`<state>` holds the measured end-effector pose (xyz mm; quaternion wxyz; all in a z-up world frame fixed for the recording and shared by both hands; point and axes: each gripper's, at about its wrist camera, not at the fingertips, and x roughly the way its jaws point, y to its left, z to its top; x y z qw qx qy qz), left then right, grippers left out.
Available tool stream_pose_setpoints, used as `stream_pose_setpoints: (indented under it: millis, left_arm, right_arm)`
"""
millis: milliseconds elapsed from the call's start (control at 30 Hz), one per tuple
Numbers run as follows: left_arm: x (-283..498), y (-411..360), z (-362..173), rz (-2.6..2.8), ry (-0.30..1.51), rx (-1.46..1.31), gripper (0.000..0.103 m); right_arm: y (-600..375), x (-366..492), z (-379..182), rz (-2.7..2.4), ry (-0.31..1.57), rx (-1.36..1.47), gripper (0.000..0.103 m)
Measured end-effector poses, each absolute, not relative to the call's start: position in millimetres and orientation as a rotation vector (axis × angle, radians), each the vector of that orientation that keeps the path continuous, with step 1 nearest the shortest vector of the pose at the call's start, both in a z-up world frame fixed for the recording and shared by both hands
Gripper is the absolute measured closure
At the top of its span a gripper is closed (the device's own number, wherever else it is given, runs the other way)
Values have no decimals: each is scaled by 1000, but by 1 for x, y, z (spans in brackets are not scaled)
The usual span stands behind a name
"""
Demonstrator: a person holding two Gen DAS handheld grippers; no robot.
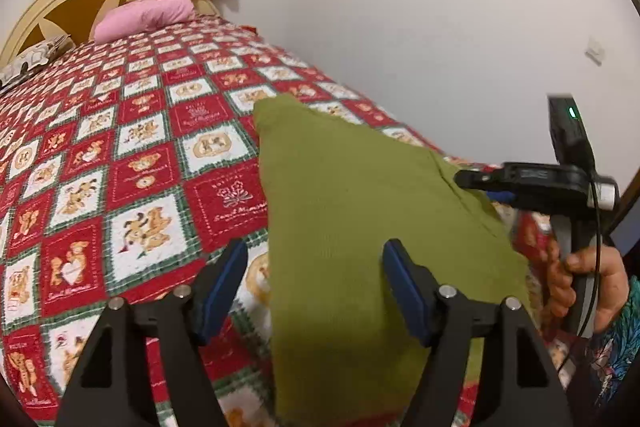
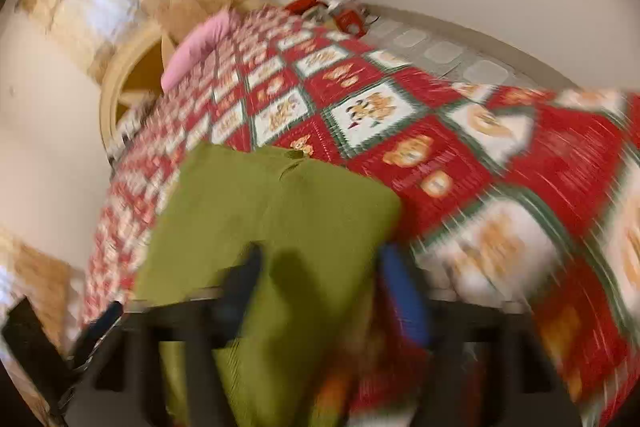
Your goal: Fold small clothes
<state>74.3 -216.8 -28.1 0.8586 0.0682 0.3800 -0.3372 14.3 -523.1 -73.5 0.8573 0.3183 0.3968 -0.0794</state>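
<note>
- The left gripper [image 1: 314, 281] is hovering with jaws spread wide, the green garment [image 1: 360, 227] lying flat beneath and ahead.
- The right gripper [image 2: 320, 279] is also gaping over it; blurred.
- The garment is lying near the quilt's [image 1: 120, 147] right edge.

Garment [image 1: 360, 211] lies on quilt [image 1: 120, 155]; pillow [image 1: 148, 17] behind, at headboard [image 1: 60, 11].

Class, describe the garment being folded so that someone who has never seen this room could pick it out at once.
Find the bed with the red-and-white teddy-bear quilt. Near its foot lies a green garment. It is the only plain, unpatterned cloth on the checked quilt; the pink pillow sits far away by the headboard.
</note>
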Motion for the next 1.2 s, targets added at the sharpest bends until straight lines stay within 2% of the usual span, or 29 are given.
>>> stream_pose_setpoints:
  millis: [33, 100, 167, 200, 267, 400, 533, 600, 633, 733, 800, 833, 867, 1033, 1200]
  left_arm:
    - [76, -220, -31, -698, 806, 145, 30]
    - [76, -223, -37, -677, 808, 130, 22]
    - [76, -222, -45, -632, 799, 103, 4]
    - [77, -220, -50, -603, 795, 83, 0]
    - [78, -219, -60, -584, 815, 29, 0]
    - [81, -222, -63, -592, 846, 11, 0]
    - [77, -225, -61, -579, 822, 41, 0]
    - [74, -221, -60, -592, 827, 62, 0]
    - [73, -218, -58, -592, 825, 75, 0]
    - [66, -214, -52, -553, 779, 139, 0]
    - [58, -216, -49, -524, 749, 192, 0]
    - [56, -218, -47, -514, 740, 213, 0]
    - [53, -219, -46, -505, 735, 230, 0]
    - [41, -210, -43, -491, 739, 265, 0]
    - [31, -201, -45, -479, 762, 281, 0]
  right_arm:
    - [-520, 27, -76, -158, 852, 637, 95]
    - [-508, 44, -70, -148, 855, 550, 96]
    - [-498, 51, -57, -140, 816, 470, 97]
    - [-495, 50, -48, -136, 774, 433, 97]
    - [-499, 51, -44, -169, 739, 382, 97]
    - [-528, 75, -89, -191, 862, 416, 97]
    - [-527, 80, -91, -221, 855, 400, 97]
    - [-520, 78, -86, -252, 869, 363, 93]
    - [-517, 70, -76, -289, 856, 354, 88]
    - [-501, 25, -36, -430, 713, 310, 81]
    - [-483, 0, -18, -428, 652, 287, 62]
    - [-466, -16, -13, -395, 629, 281, 47]
    - [-454, -22, -12, -369, 625, 275, 40]
    - [-392, -38, -43, -293, 693, 180, 40]
    - [-379, -40, -78, -338, 824, 142, 39]
